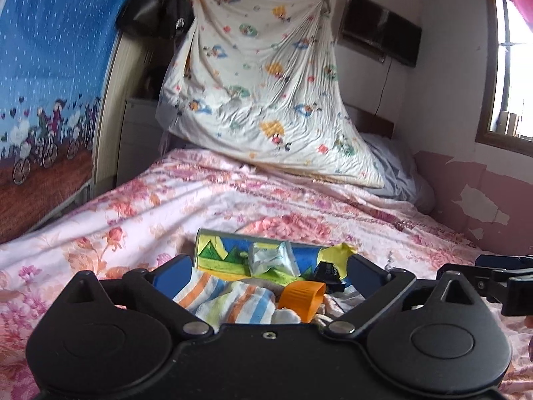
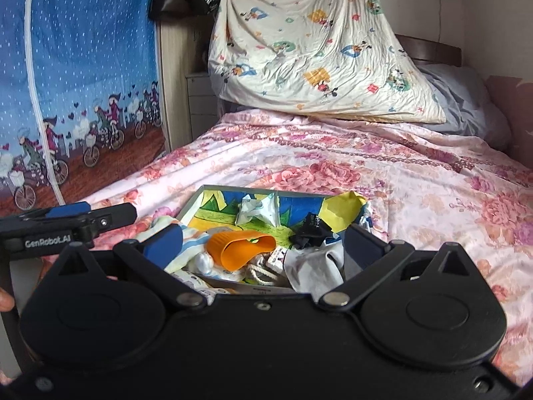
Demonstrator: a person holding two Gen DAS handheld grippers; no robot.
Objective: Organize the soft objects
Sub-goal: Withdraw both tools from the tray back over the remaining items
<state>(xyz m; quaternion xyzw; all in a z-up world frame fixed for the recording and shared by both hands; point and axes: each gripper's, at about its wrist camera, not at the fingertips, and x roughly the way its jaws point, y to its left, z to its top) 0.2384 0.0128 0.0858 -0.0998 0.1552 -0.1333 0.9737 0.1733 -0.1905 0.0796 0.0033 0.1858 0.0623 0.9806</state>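
Observation:
A colourful open box [image 2: 200, 200] sits on the floral bedspread, full of soft things: a striped sock [image 1: 230, 300], an orange piece [image 2: 240, 248], a black cloth [image 2: 309, 230], a white-grey sock [image 2: 313, 266], a crumpled wrapper [image 2: 258, 211] and a yellow cloth [image 2: 343, 208]. My left gripper [image 1: 266, 275] is open, low over the box's near side, empty. My right gripper [image 2: 263, 243] is open over the box, empty. The left gripper also shows in the right wrist view [image 2: 76, 220]; the right gripper shows at the left wrist view's right edge [image 1: 499, 273].
The bed [image 2: 366, 153] stretches ahead with a cartoon-print sheet [image 2: 316, 43] hung at its head and a grey pillow [image 2: 459, 100]. A blue fabric wardrobe [image 2: 76, 76] stands to the left, a pink wall [image 1: 483, 193] and window on the right.

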